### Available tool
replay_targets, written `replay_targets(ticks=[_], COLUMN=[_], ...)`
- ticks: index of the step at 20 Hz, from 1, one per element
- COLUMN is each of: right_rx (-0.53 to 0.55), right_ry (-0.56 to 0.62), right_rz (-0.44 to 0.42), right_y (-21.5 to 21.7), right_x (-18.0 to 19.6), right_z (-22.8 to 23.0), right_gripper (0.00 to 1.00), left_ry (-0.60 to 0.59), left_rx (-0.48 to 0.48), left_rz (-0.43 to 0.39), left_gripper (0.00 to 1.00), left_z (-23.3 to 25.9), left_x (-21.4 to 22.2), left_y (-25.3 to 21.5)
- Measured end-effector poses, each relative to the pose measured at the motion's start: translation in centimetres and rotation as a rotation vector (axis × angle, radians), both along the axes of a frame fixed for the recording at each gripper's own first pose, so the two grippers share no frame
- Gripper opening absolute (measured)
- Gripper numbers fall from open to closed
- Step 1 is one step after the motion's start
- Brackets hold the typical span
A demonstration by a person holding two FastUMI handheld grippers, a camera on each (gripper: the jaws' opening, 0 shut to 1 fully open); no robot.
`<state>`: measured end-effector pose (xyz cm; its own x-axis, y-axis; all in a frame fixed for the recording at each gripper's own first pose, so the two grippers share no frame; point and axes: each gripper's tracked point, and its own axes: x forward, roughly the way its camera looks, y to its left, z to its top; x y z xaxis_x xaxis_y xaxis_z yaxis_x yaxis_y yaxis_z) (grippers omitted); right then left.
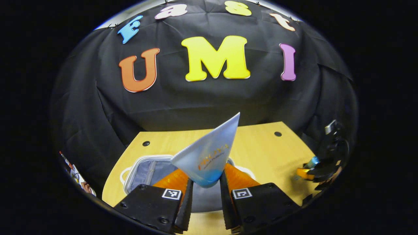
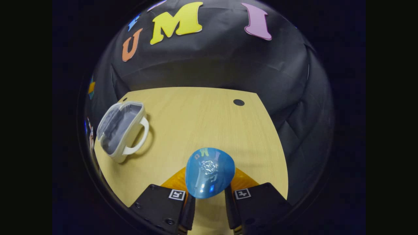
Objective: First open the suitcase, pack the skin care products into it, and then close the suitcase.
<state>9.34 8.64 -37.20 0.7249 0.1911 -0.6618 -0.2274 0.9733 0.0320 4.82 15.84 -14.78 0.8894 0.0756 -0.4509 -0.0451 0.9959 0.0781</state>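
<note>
Gripping a pale blue tube (image 1: 209,153) between its orange fingers (image 1: 173,181), the left gripper (image 1: 205,186) holds it tilted above the open suitcase (image 1: 147,169), whose grey lining faces up on the wooden table (image 1: 261,147). Off to the right of the suitcase in the left gripper view, the other gripper shows small at the table's edge. The right gripper (image 2: 209,192) clamps a blue container (image 2: 209,172) well apart from the suitcase (image 2: 120,130), over bare table (image 2: 196,114) to its right.
</note>
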Motion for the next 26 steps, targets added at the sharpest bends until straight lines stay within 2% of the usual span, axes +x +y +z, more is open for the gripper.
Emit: replay_targets(ticks=[3,6,10,12,14,16,17,18,23,26], right_rx=[0.040,-0.009,-0.021,-0.023,-0.017,-0.004,-0.008,-0.018,-0.019,-0.038], right_ry=[0.001,-0.016,-0.009,-0.012,-0.012,-0.010,-0.010,-0.010,-0.009,-0.022], right_rz=[-0.015,-0.044,-0.108,-0.136,-0.166,-0.186,-0.186,-0.178,-0.154,-0.132], right_y=[1.5,1.3,0.7,0.5,0.6,0.9,1.1,1.4,2.3,2.7], right_x=[-2.2,-3.5,-5.7,-6.9,-7.8,-8.5,-8.7,-8.9,-9.0,-8.8], right_z=[1.5,2.5,4.0,4.9,5.3,5.5,5.5,5.5,5.7,6.1], right_gripper=[0.37,0.37,0.37,0.37,0.37,0.37,0.37,0.37,0.37,0.37], left_ry=[0.121,0.273,0.388,0.450,0.492,0.509,0.535,0.549,0.659,0.686], left_rx=[-0.024,-0.064,-0.088,-0.102,-0.124,-0.094,-0.071,-0.055,-0.020,-0.025], left_rz=[0.003,0.000,-0.023,-0.003,0.004,-0.004,-0.012,-0.010,0.042,0.051], left_gripper=[0.42,0.43,0.43,0.42,0.42,0.43,0.48,0.43,0.43,0.42], left_z=[-6.6,-13.9,-19.0,-21.1,-22.1,-22.2,-22.5,-22.3,-22.6,-23.0], left_x=[0.6,0.2,-0.7,-1.5,-1.7,-1.4,-1.3,-1.1,-0.5,0.0], left_y=[2.2,2.7,2.7,2.8,2.6,2.6,2.6,2.6,2.6,2.6])
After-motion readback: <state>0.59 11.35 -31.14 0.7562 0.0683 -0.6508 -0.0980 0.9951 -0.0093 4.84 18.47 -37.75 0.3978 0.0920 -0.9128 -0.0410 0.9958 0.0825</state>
